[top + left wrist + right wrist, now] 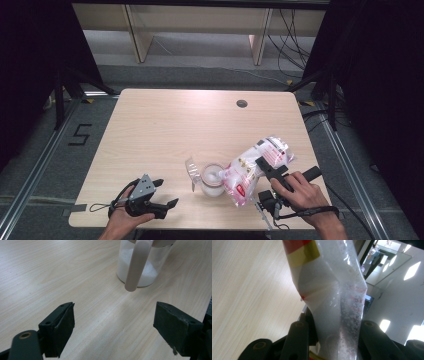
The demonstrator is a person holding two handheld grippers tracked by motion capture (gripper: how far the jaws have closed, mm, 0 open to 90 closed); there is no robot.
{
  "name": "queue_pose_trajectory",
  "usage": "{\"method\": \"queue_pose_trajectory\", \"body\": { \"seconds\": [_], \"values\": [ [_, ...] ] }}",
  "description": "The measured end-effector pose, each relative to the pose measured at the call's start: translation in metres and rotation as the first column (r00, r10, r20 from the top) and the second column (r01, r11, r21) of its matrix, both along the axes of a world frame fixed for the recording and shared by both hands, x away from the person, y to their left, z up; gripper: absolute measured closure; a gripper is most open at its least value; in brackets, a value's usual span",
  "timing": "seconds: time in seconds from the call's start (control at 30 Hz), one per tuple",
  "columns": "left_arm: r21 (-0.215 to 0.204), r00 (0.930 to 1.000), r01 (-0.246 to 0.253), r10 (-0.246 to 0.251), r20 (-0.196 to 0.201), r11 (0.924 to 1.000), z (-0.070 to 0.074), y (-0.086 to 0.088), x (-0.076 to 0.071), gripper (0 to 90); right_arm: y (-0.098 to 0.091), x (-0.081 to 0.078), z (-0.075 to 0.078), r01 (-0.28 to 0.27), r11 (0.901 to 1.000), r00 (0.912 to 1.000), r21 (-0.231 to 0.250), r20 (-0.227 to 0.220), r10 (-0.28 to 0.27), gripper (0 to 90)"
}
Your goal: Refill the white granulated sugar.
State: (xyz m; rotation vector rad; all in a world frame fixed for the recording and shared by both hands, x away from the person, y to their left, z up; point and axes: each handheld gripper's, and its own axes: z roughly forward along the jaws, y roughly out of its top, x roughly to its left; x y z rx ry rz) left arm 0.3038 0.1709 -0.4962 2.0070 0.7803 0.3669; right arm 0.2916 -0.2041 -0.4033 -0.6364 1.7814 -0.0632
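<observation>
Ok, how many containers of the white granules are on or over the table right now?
2. A clear jar stands near the table's front edge, partly filled. A plastic bag is tilted over it, clamped in the right hand-held gripper. No others seen.

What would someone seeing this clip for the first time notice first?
The plastic bag of white grains, held tilted by the right gripper at the table's near right, its lower end over the clear jar. The jar stands at the near centre, partly filled with white grains, its lid flipped open to the left. At the near left, the left gripper rests open on the table, holding nothing.
</observation>
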Motion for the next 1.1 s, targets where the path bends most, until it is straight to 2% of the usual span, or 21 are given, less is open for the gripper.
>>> {"method": "queue_pose_trajectory", "body": {
  "seconds": [0.07, 0.13, 0.17, 0.3, 0.4, 0.47, 0.5, 0.53, 0.57, 0.6, 0.63, 0.67, 0.7, 0.73, 0.77, 0.8, 0.83, 0.9, 1.0, 1.07, 1.1],
  "values": [
    [0.003, 1.0000, 0.000, 0.000, 0.004, 1.0000, 0.0001, 0.0004, 0.0003, 16.8, 0.0012, 0.0005, 0.0007, -0.007, 0.9998, 1.0000, -0.018, 0.006, 0.007, 71.5],
    [-0.001, 1.0000, -0.001, 0.001, 0.003, 1.0000, 0.0001, 0.0003, 0.0003, 16.8, 0.0008, 0.0005, 0.0007, 0.000, 1.0000, 1.0000, -0.008, -0.005, 0.000, 71.5],
    [-0.017, 0.9998, -0.013, 0.013, -0.014, 0.9998, -0.0003, -0.0004, -0.0007, 16.8, 0.0002, -0.0001, 0.0006, 0.003, 0.9999, 1.0000, -0.012, 0.004, -0.003, 71.6],
    [-0.005, 1.0000, 0.000, 0.000, 0.005, 1.0000, -0.0008, -0.0004, 0.0003, 16.8, -0.0008, -0.0003, -0.0002, 0.019, 0.9998, 0.9998, -0.001, -0.007, -0.019, 71.6],
    [-0.012, 1.0000, -0.008, 0.008, -0.002, 0.9999, -0.0008, -0.0012, 0.0000, 16.8, -0.0003, -0.0003, -0.0001, 0.009, 0.9999, 0.9999, -0.011, 0.010, -0.009, 71.6],
    [-0.015, 1.0000, -0.004, 0.004, 0.004, 0.9999, -0.0009, -0.0010, -0.0002, 16.8, -0.0018, -0.0015, 0.0004, 0.029, 0.9995, 0.9996, 0.009, 0.000, -0.029, 71.7],
    [-0.003, 1.0000, -0.004, 0.004, 0.002, 1.0000, -0.0001, -0.0002, 0.0002, 16.8, 0.0001, -0.0005, 0.0011, 0.005, 0.9999, 0.9999, -0.015, 0.012, -0.005, 71.7],
    [-0.010, 1.0000, -0.003, 0.003, 0.000, 0.9999, -0.0004, -0.0003, 0.0003, 16.8, 0.0004, -0.0013, 0.0017, 0.028, 0.9992, 0.9996, -0.029, 0.008, -0.028, 71.7],
    [-0.034, 0.9998, -0.017, 0.016, -0.009, 0.9993, -0.0015, -0.0017, -0.0010, 16.8, 0.0011, -0.0001, 0.0025, 0.012, 0.9994, 0.9999, -0.033, 0.007, -0.012, 71.7],
    [-0.034, 0.9998, -0.017, 0.016, -0.009, 0.9993, -0.0015, -0.0017, -0.0010, 16.8, 0.0001, 0.0005, 0.0028, -0.010, 0.9998, 0.9999, -0.018, 0.013, 0.010, 71.7],
    [-0.043, 0.9998, -0.020, 0.020, -0.010, 0.9989, -0.0016, -0.0024, -0.0013, 16.8, 0.0001, 0.0002, 0.0030, -0.006, 0.9999, 1.0000, -0.009, -0.002, 0.006, 71.8],
    [-0.014, 0.9998, -0.016, 0.016, -0.008, 0.9998, -0.0006, -0.0009, -0.0006, 16.8, -0.0007, -0.0010, 0.0023, 0.007, 1.0000, 1.0000, -0.004, 0.005, -0.007, 71.8],
    [-0.021, 0.9999, -0.012, 0.012, -0.002, 0.9997, -0.0012, -0.0015, -0.0004, 16.8, 0.0005, -0.0011, 0.0013, 0.010, 0.9999, 0.9999, -0.012, 0.009, -0.010, 71.8],
    [-0.008, 1.0000, 0.001, -0.001, 0.005, 1.0000, -0.0011, -0.0006, 0.0006, 16.8, 0.0019, -0.0007, 0.0023, 0.001, 0.9993, 0.9998, -0.037, 0.022, 0.000, 71.8],
    [-0.008, 1.0000, 0.001, -0.001, 0.005, 1.0000, -0.0011, -0.0006, 0.0006, 16.8, 0.0027, -0.0004, 0.0035, 0.000, 0.9987, 0.9999, -0.051, 0.016, 0.001, 71.9],
    [-0.022, 0.9998, -0.013, 0.013, -0.014, 0.9997, -0.0019, -0.0020, -0.0009, 16.8, 0.0012, -0.0009, 0.0020, 0.008, 0.9997, 0.9999, -0.022, 0.007, -0.007, 71.9],
    [-0.027, 0.9999, -0.010, 0.010, -0.011, 0.9996, -0.0020, -0.0022, -0.0006, 16.8, 0.0009, -0.0013, 0.0011, 0.010, 0.9997, 0.9998, -0.021, 0.014, -0.010, 71.9],
    [-0.031, 0.9998, -0.013, 0.013, -0.012, 0.9994, -0.0021, -0.0022, -0.0004, 16.8, 0.0034, -0.0015, 0.0025, 0.021, 0.9983, 0.9997, -0.055, 0.011, -0.020, 71.9],
    [-0.026, 0.9998, -0.017, 0.017, -0.010, 0.9995, -0.0015, -0.0018, -0.0010, 16.8, 0.0016, -0.0008, 0.0019, 0.013, 0.9996, 0.9999, -0.026, 0.000, -0.013, 72.1],
    [-0.010, 1.0000, -0.004, 0.004, 0.000, 0.9999, -0.0004, -0.0007, -0.0001, 16.8, 0.0040, 0.0004, 0.0017, 0.000, 0.9984, 1.0000, -0.056, 0.005, 0.001, 72.1],
    [-0.017, 1.0000, 0.001, -0.001, 0.004, 0.9999, -0.0009, -0.0007, 0.0002, 16.8, 0.0032, 0.0002, 0.0016, 0.004, 0.9990, 1.0000, -0.044, 0.002, -0.004, 72.1]
  ]
}}
